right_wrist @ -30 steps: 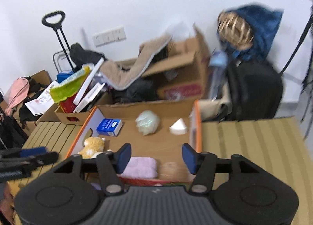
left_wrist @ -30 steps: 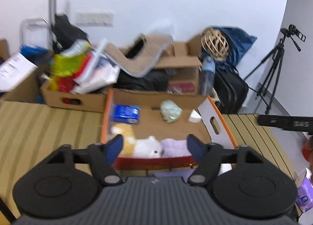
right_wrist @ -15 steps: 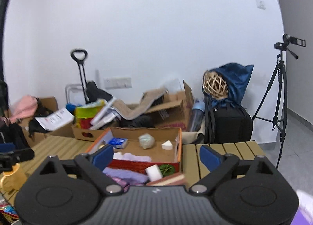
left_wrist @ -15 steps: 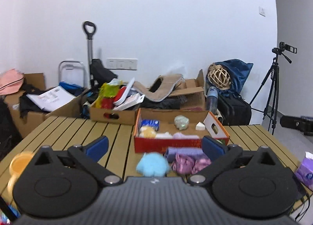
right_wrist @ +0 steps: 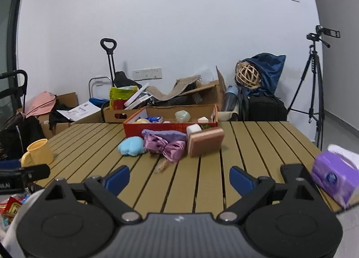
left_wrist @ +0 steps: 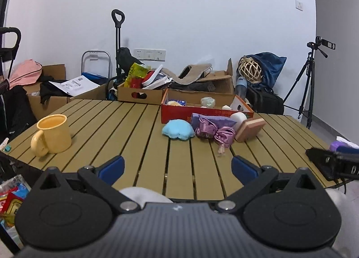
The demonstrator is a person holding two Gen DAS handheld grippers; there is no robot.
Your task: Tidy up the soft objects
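A red cardboard box [left_wrist: 186, 113] [right_wrist: 157, 127] stands at the far side of the slatted table and holds several small soft items. In front of it lie a blue plush [left_wrist: 178, 131] [right_wrist: 132, 145], a shiny purple satin bundle [left_wrist: 214, 133] [right_wrist: 165, 145], a lilac cloth [right_wrist: 166, 134], a white block [left_wrist: 239, 117] and a pink sponge [left_wrist: 250, 129] [right_wrist: 205, 141]. My left gripper [left_wrist: 178, 167] and my right gripper [right_wrist: 179, 178] are both open and empty, held back over the table's near edge, far from the pile.
A yellow mug [left_wrist: 52, 135] [right_wrist: 38, 152] stands at the table's left. A purple tissue pack [right_wrist: 334, 175] sits at the near right edge. Boxes of clutter [left_wrist: 141, 91], bags and a tripod [left_wrist: 307, 82] stand behind the table.
Both grippers have pulled far back from above the red box to the table's near edge. Their jaws have opened wider. The pile in front of the box has come into view.
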